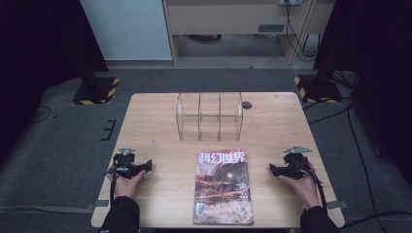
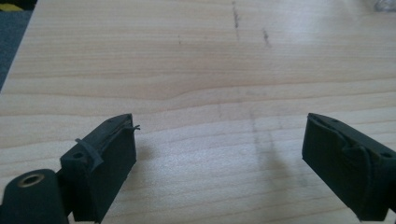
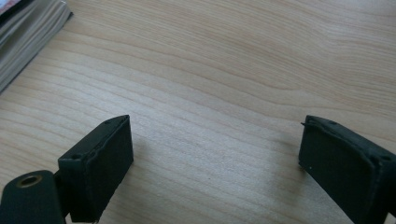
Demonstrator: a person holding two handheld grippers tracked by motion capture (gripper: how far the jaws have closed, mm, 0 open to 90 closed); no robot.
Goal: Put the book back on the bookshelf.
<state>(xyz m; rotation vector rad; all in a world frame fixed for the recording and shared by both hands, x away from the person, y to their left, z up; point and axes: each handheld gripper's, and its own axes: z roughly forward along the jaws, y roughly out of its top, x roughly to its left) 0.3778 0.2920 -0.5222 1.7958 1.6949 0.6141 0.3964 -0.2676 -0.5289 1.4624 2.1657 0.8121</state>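
A magazine (image 1: 223,187) with a red cover lies flat on the wooden table (image 1: 155,121), near the front edge at the middle. Behind it stands a clear plastic rack (image 1: 209,116) with three upright slots. My left gripper (image 1: 147,166) rests on the table left of the magazine, held by a hand, jaws pointing toward it. In the left gripper view the left gripper (image 2: 219,140) stands open over bare wood. My right gripper (image 1: 272,169) rests to the magazine's right, pointing left. The right gripper (image 3: 215,140) is open too, and the magazine's page edge (image 3: 28,32) shows at the upper left.
A small dark round hole (image 1: 247,105) sits in the table behind the rack. Black stands with yellow-striped bases (image 1: 96,90) flank the table's far corners on the grey floor. Cables (image 1: 359,145) run along the floor at the right.
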